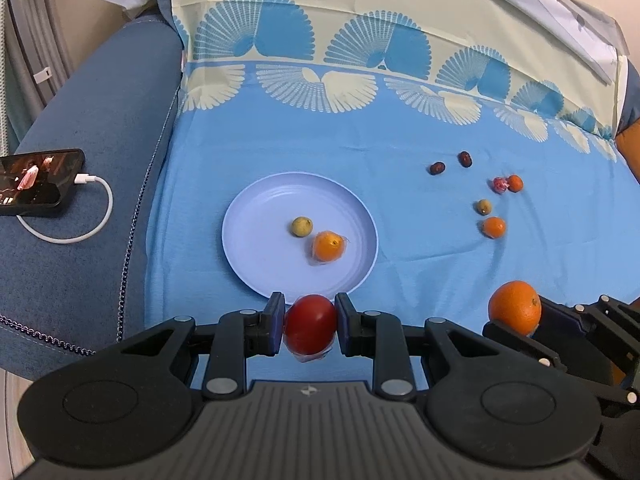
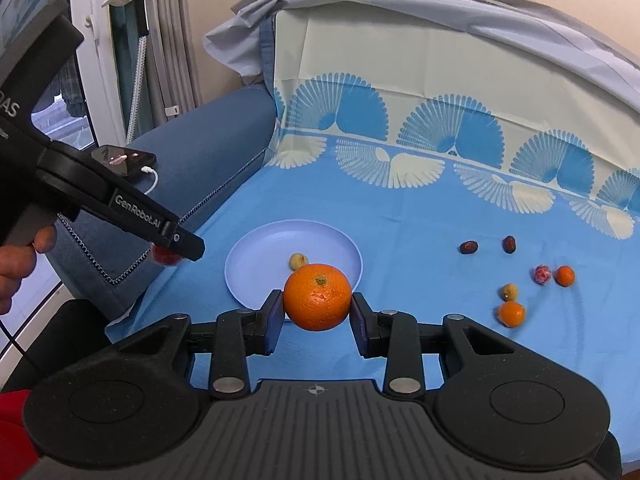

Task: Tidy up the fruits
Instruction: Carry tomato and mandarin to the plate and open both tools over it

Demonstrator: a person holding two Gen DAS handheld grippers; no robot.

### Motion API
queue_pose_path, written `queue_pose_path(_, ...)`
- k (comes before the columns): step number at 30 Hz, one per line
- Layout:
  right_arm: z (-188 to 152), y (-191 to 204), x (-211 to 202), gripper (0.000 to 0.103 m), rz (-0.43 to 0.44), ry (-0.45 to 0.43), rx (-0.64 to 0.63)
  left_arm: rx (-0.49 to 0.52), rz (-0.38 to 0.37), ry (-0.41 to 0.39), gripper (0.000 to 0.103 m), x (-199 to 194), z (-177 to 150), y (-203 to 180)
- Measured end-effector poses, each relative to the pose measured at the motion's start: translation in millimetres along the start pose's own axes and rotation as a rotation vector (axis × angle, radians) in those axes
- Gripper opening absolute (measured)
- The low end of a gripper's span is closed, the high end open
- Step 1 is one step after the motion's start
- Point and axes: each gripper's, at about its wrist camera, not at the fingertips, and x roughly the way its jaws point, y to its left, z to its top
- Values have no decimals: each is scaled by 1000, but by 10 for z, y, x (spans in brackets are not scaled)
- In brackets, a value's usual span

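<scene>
My left gripper (image 1: 310,322) is shut on a red tomato (image 1: 310,326) in clear wrap, just short of the near rim of a pale blue plate (image 1: 256,216). The plate holds a small yellow-green fruit (image 1: 301,226) and a wrapped orange (image 1: 328,245). My right gripper (image 2: 316,304) is shut on a big orange (image 2: 317,297), in front of the plate (image 2: 260,252); it shows in the left wrist view too (image 1: 515,307). Loose on the cloth at the right lie two dark dates (image 2: 468,247), a pink wrapped fruit (image 2: 542,274), two small oranges (image 2: 511,314) and a yellow-green fruit (image 2: 510,291).
A blue patterned cloth (image 1: 400,136) covers the sofa seat and back. On the blue armrest (image 1: 100,120) at the left lies a phone (image 1: 40,180) with a white charging cable (image 1: 92,216). A radiator and a window stand beyond the armrest (image 2: 172,40).
</scene>
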Motion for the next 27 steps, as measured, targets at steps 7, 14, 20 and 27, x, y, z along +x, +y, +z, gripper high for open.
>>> queue_pose_path(7,32,65,231,37,16,17,-14,-29,20,10,29,150,88,115)
queue_pose_path(14,37,53,625,37,5,71,4,-29,33,33,29,465,257,193)
queue_pose_path(20,75,-23,1031,37,-8,106,15,-40,46,72,29,819,379,291)
queue_pose_path(27,135,-74,1543,37,-11,150,-13,-45,62,122,29,1268,528,398)
